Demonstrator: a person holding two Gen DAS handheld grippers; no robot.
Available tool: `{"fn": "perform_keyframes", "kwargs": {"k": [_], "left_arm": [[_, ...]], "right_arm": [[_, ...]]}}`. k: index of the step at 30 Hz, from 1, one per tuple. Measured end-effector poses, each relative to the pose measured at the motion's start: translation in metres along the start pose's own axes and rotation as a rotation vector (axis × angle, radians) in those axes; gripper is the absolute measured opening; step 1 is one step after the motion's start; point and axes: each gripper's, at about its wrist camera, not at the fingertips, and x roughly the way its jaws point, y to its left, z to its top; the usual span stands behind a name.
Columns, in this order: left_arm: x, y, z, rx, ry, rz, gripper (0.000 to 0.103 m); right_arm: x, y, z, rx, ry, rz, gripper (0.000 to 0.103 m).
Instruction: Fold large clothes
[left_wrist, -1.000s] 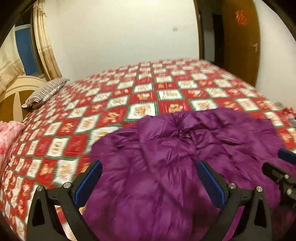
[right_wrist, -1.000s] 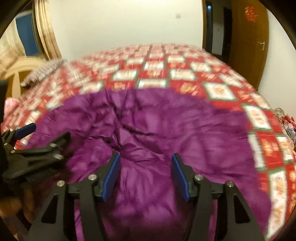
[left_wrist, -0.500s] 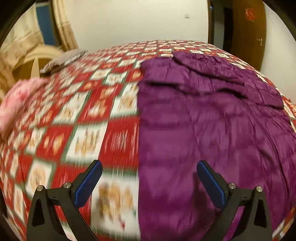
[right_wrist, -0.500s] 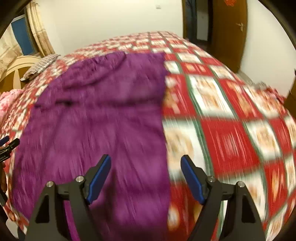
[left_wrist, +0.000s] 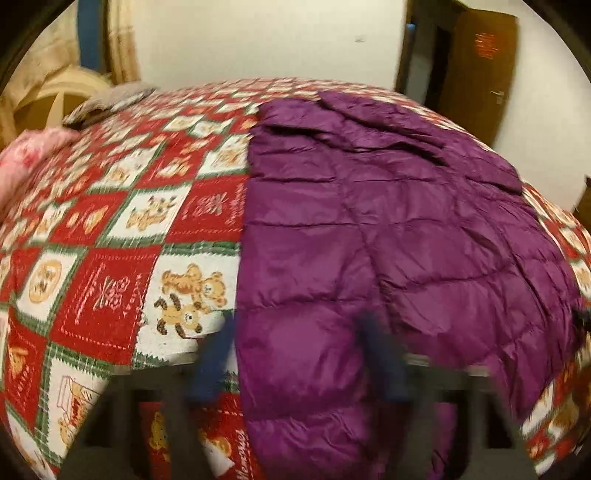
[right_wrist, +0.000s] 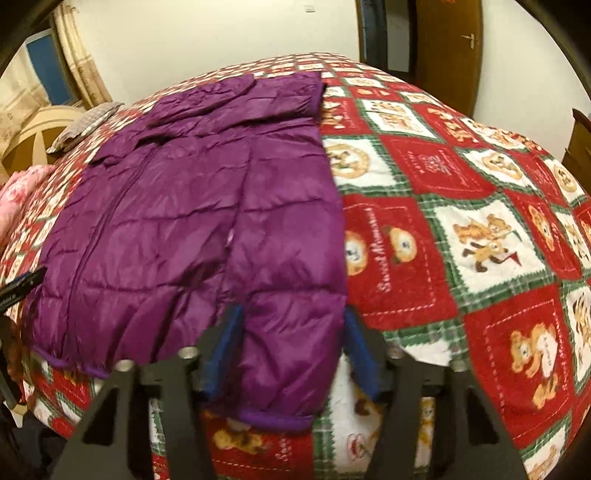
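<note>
Since a second ago both grippers have swung from the bunched middle of the garment to its near hem, and their jaws, wide then, are now closing.

Left wrist view: quilted purple puffer jacket (left_wrist: 388, 240), shiny fabric, spread flat on the bed, collar end far, hem near. It lies on a red, white and green checked bedspread with teddy-bear panels (left_wrist: 110, 258). Left gripper (left_wrist: 295, 365), black frame with blue pads, heavily blurred; its jaws are closing with the jacket's near left corner between them; whether the pads already press the fabric I cannot tell. Pink flowered cloth (left_wrist: 26, 155) at the left edge; striped pillow (left_wrist: 110, 99) at the far left; brown wooden door (left_wrist: 476, 70) behind.

Right wrist view: the same jacket (right_wrist: 192, 221) fills the left half, the bedspread (right_wrist: 461, 221) the right. Right gripper (right_wrist: 291, 350), sharper here, straddles the jacket's near right corner; its jaws are closing, blue pads just beside the fabric on each side, contact uncertain. The tip of the left gripper (right_wrist: 22, 284) shows at the left edge beside the jacket's other corner.
</note>
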Motion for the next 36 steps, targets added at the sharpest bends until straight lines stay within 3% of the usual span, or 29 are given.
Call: {"fn": "perform_keyframes", "kwargs": {"k": [1, 2, 4, 8, 13, 17, 20, 24, 28, 33, 34, 35, 36], "left_arm": [[-0.003, -0.002, 0.000, 0.018, -0.001, -0.017, 0.021], [-0.006, -0.003, 0.001, 0.026, -0.003, -0.025, 0.011], [-0.019, -0.003, 0.003, 0.043, -0.033, -0.032, 0.006], [-0.061, 0.003, 0.015, 0.033, -0.120, -0.090, 0.004], [-0.136, 0.011, 0.044, 0.032, -0.249, -0.154, 0.003], [-0.187, 0.013, 0.064, 0.081, -0.351, -0.125, 0.003], [-0.172, 0.016, 0.085, 0.111, -0.366, -0.094, 0.004], [-0.093, 0.021, 0.112, 0.113, -0.315, -0.033, 0.005], [-0.046, 0.028, 0.136, 0.081, -0.300, 0.017, 0.011], [-0.028, 0.043, 0.165, -0.023, -0.316, 0.020, 0.023], [-0.026, 0.044, 0.169, -0.034, -0.330, 0.055, 0.045], [-0.025, 0.045, 0.173, -0.047, -0.351, 0.109, 0.076], [-0.027, 0.049, 0.177, -0.066, -0.402, 0.143, 0.086]], "right_arm": [[-0.001, 0.001, -0.001, 0.002, 0.000, 0.024, 0.026], [-0.004, -0.001, 0.000, 0.016, -0.004, 0.058, 0.011], [-0.011, -0.001, -0.002, 0.034, -0.016, 0.095, 0.009], [-0.039, -0.005, -0.002, 0.063, -0.075, 0.165, 0.007], [-0.105, -0.013, 0.012, 0.116, -0.182, 0.268, 0.006], [-0.181, -0.011, 0.036, 0.109, -0.326, 0.345, 0.006], [-0.196, -0.005, 0.059, 0.084, -0.390, 0.372, 0.006], [-0.144, 0.002, 0.109, 0.096, -0.411, 0.358, 0.006], [-0.074, 0.007, 0.155, 0.146, -0.395, 0.280, 0.006], [-0.032, -0.005, 0.187, 0.205, -0.367, 0.243, 0.006], [-0.029, -0.006, 0.192, 0.204, -0.364, 0.242, 0.006], [-0.024, -0.005, 0.197, 0.201, -0.362, 0.237, 0.006], [-0.019, -0.004, 0.203, 0.198, -0.360, 0.230, 0.006]]}}
